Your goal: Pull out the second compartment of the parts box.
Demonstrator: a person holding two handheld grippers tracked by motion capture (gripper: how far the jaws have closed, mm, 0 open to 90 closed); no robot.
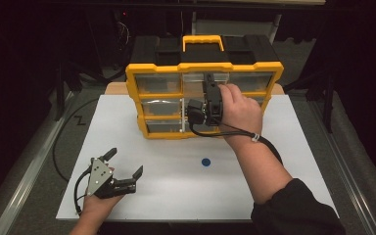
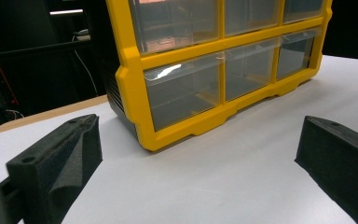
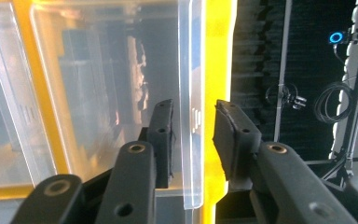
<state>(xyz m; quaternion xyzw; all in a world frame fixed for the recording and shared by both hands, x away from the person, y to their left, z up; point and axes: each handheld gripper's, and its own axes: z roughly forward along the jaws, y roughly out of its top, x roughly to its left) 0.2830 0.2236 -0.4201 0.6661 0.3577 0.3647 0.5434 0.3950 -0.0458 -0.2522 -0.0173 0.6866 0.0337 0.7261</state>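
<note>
So there's a yellow and black organizer [image 1: 203,93] with clear drawers standing upright at the far side of the white tabletop [image 1: 176,186], black carry handle side up top. The right claw [image 1: 210,85] is up against its front, at the top row, middle clear drawer [image 1: 200,81]. In the right gripper view the camera is rolled sideways, and you can see the clear drawer's front lip [image 3: 192,116] sitting right between the two black jaws, with the yellow frame bar [image 3: 219,56] just behind it. There's a visible gap on both sides of that lip, so the jaws are partly apart and not pinching it, at least as far as I can tell with all the glare on the plastic. The drawer looks to be poking out a bit past the frame.

The left claw [image 1: 126,164] is down near the front left corner of the tabletop, well apart from the organizer, spread wide with nothing in it. From the left gripper view its two jaws stand far apart over bare white surface, looking toward the organizer's lower left corner [image 2: 144,135].

A small blue dot [image 1: 205,162] sits on the tabletop, in front of the organizer.
</note>
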